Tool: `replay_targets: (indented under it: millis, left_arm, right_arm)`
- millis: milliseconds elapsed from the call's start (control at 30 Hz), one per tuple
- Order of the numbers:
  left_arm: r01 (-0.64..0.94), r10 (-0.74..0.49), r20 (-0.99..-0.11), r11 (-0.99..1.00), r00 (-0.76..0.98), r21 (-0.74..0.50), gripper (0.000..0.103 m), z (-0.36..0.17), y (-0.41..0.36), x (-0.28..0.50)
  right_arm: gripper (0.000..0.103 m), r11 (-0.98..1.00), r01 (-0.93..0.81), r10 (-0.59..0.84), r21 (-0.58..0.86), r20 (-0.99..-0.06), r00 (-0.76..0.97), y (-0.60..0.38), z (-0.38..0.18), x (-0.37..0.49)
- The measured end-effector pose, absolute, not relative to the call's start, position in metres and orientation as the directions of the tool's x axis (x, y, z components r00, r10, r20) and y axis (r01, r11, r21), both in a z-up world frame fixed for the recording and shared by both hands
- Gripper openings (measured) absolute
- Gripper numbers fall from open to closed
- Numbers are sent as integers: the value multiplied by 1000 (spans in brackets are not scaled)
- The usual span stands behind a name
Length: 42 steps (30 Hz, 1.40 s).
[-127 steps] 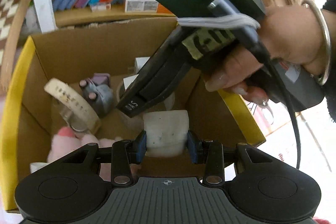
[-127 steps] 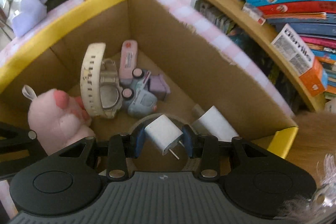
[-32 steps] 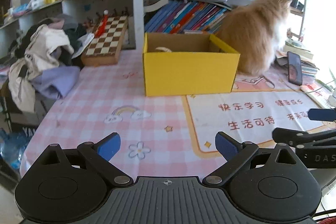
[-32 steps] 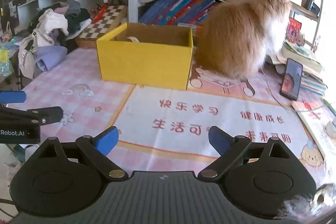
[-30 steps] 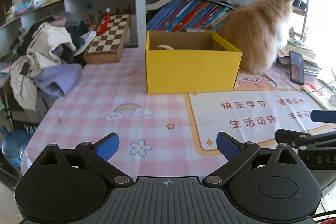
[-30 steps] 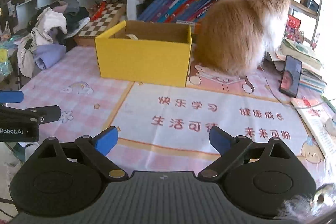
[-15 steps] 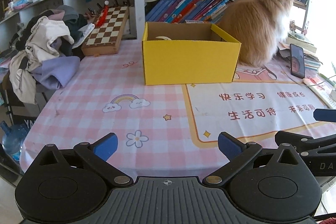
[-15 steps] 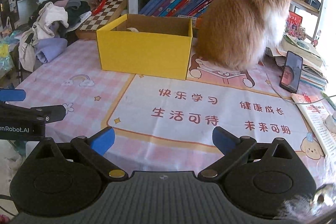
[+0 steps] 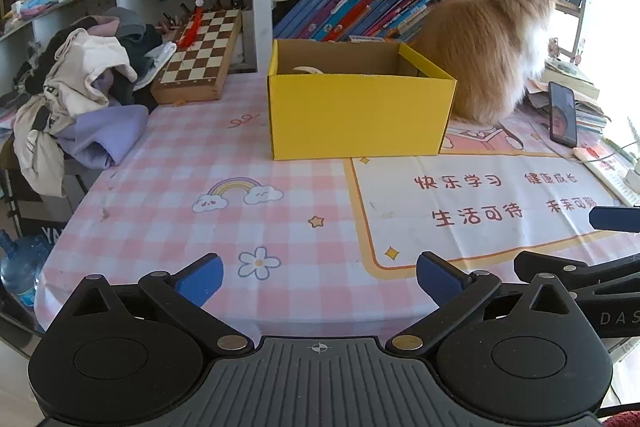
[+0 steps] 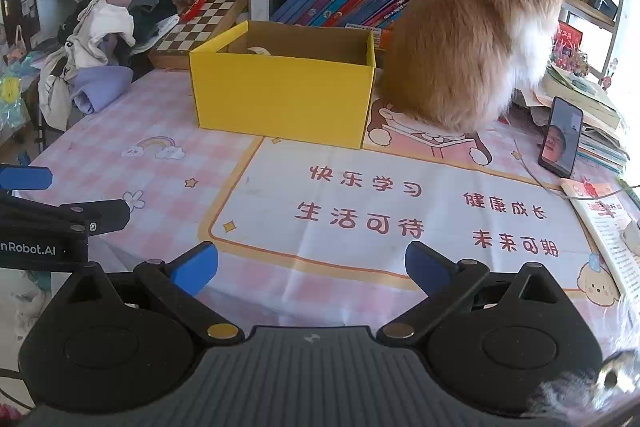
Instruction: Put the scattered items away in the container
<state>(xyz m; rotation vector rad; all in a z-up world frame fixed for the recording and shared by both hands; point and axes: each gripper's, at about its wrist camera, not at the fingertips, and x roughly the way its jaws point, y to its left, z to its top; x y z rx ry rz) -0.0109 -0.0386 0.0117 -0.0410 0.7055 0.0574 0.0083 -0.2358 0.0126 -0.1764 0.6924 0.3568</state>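
Note:
A yellow cardboard box (image 9: 360, 119) stands open-topped on the pink checked tablecloth, also in the right wrist view (image 10: 280, 99). A pale curved watch strap (image 9: 306, 70) peeks over its rim; its other contents are hidden. My left gripper (image 9: 319, 273) is open and empty, held back near the table's front edge. My right gripper (image 10: 312, 265) is open and empty, also near the front edge. The right gripper shows at the right edge of the left wrist view (image 9: 592, 267), and the left gripper at the left edge of the right wrist view (image 10: 60, 219).
An orange cat (image 10: 472, 43) sits right of the box. A phone (image 10: 560, 137) leans on books at the right. A chessboard (image 9: 200, 55) and a heap of clothes (image 9: 76, 99) lie at the left. Bookshelves stand behind. A printed mat (image 10: 400, 211) covers the near table.
Both grippers left their white items in the box, opened and pulled back to the table's front edge. Over the last second both views shifted only slightly.

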Motion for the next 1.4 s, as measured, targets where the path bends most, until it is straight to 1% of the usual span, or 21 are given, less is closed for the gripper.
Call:
replay_targets:
  millis: [1400]
  left_arm:
    - [-66, 29, -669, 997, 743, -30, 103, 8, -36, -8]
  right_arm:
    - [102, 925, -379, 262, -34, -666, 698, -235, 8, 14]
